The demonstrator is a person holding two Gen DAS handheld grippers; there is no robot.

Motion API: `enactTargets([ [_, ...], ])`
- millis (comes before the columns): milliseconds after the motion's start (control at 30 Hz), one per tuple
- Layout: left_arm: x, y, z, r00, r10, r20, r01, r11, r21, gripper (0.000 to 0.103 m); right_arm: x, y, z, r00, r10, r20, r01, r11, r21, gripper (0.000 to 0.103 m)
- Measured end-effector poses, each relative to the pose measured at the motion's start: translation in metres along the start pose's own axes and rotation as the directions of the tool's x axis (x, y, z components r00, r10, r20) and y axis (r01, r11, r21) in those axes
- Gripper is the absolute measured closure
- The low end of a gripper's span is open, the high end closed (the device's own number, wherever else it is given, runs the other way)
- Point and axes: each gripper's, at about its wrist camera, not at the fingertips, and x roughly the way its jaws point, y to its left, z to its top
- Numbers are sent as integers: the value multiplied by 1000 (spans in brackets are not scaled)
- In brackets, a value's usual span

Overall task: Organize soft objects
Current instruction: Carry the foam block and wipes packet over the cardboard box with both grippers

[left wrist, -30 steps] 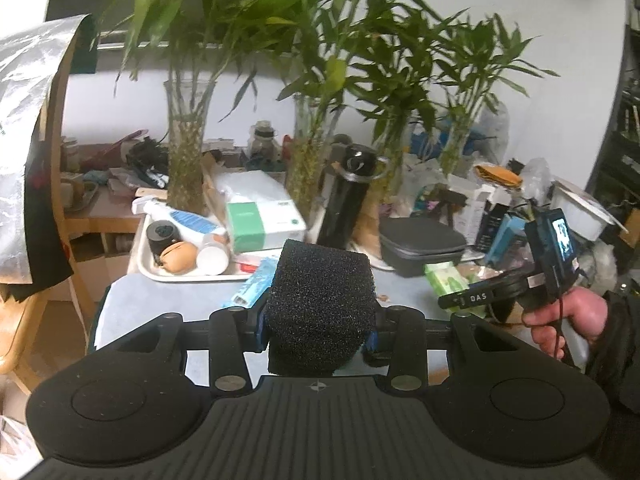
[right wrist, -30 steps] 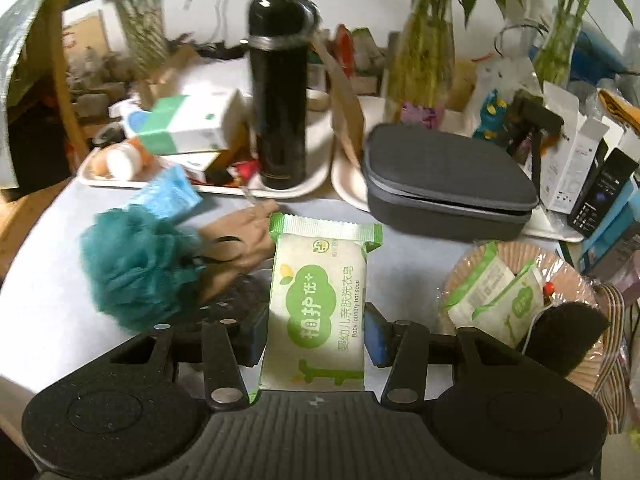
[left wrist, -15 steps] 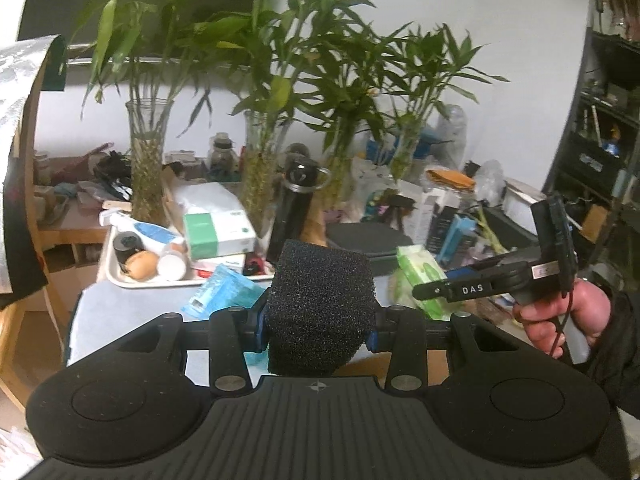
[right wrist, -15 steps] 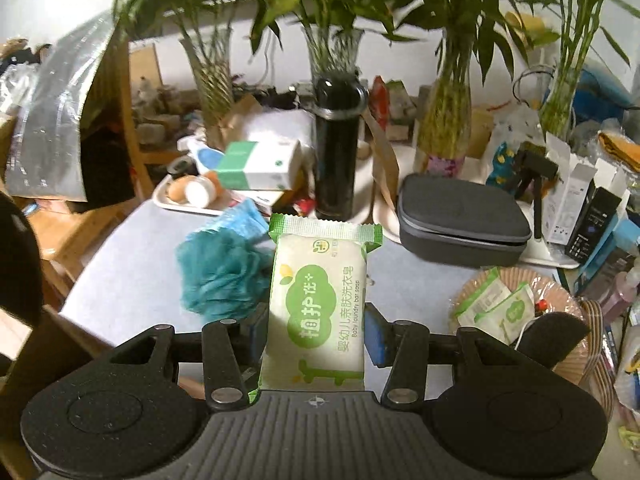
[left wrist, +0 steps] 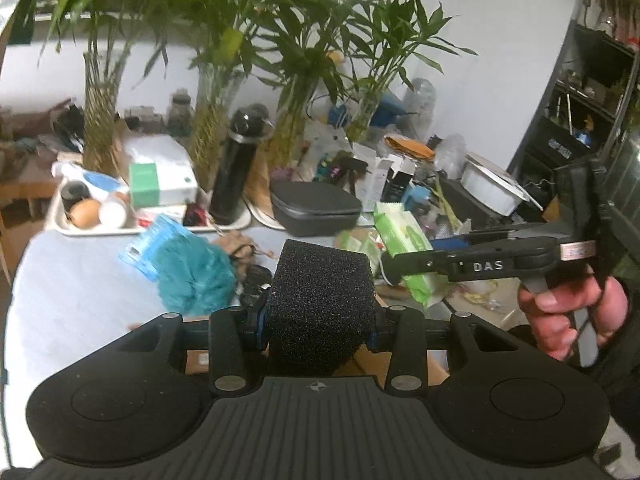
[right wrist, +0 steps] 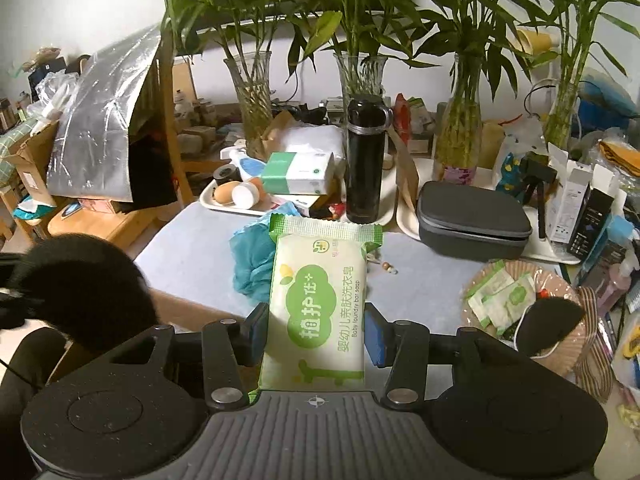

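Note:
My left gripper (left wrist: 318,322) is shut on a black foam sponge (left wrist: 320,300), held above the table's near edge. My right gripper (right wrist: 316,330) is shut on a green-and-white soap packet (right wrist: 318,304), lifted over the table. In the left wrist view that packet (left wrist: 404,236) shows at the right, in the right gripper held by a hand (left wrist: 568,312). The sponge (right wrist: 84,284) appears as a dark blur at the left of the right wrist view. A teal bath pouf (left wrist: 192,276) lies on the pale table (left wrist: 76,280), also seen behind the packet as a teal pouf (right wrist: 252,256).
A woven basket (right wrist: 560,280) at the right holds green sachets and a black sponge. Behind stand a black flask (right wrist: 366,160), a grey zip case (right wrist: 472,216), a white tray (right wrist: 224,204) with boxes and an egg, and glass vases of bamboo (right wrist: 252,92). A cardboard box edge (right wrist: 188,308) lies below.
The right gripper has risen and pulled back with the soap packet, so the table looks farther. The left gripper has swung across with the sponge; the pouf has come into its view.

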Motion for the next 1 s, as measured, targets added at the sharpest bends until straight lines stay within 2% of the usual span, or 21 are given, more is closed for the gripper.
enactTargets([
  [100, 14, -7, -4, 1000, -6, 2, 6, 1000, -23, 60, -10, 0, -4, 1000, 0, 19, 0, 1000, 12, 52],
  [200, 31, -12, -9, 999, -31, 38, 32, 999, -36, 57, -17, -1, -9, 1000, -6, 29, 6, 1000, 10, 52],
  [267, 43, -15, -13, 998, -45, 36, 46, 998, -38, 43, -19, -3, -13, 999, -10, 31, 10, 1000, 14, 52],
  [300, 48, -16, -15, 999, -37, 32, 39, 999, -38, 30, -20, -5, -15, 999, -9, 31, 9, 1000, 22, 52],
  [333, 50, -17, -16, 999, -26, 32, 27, 999, -35, 23, -21, -7, -17, 1000, -8, 30, 7, 1000, 28, 52],
  [367, 50, -17, -17, 999, -10, 35, 11, 999, -30, 21, -23, -8, -19, 1000, -7, 30, 6, 999, 32, 52],
  [733, 18, -3, -19, 995, 98, -13, -99, 994, -51, 19, -28, -11, -43, 1000, 24, 10, -25, 998, 50, 52],
  [1000, -6, 5, -22, 980, 183, -72, -187, 981, -45, 19, -20, -3, -49, 997, 71, -18, -70, 996, 48, 52],
])
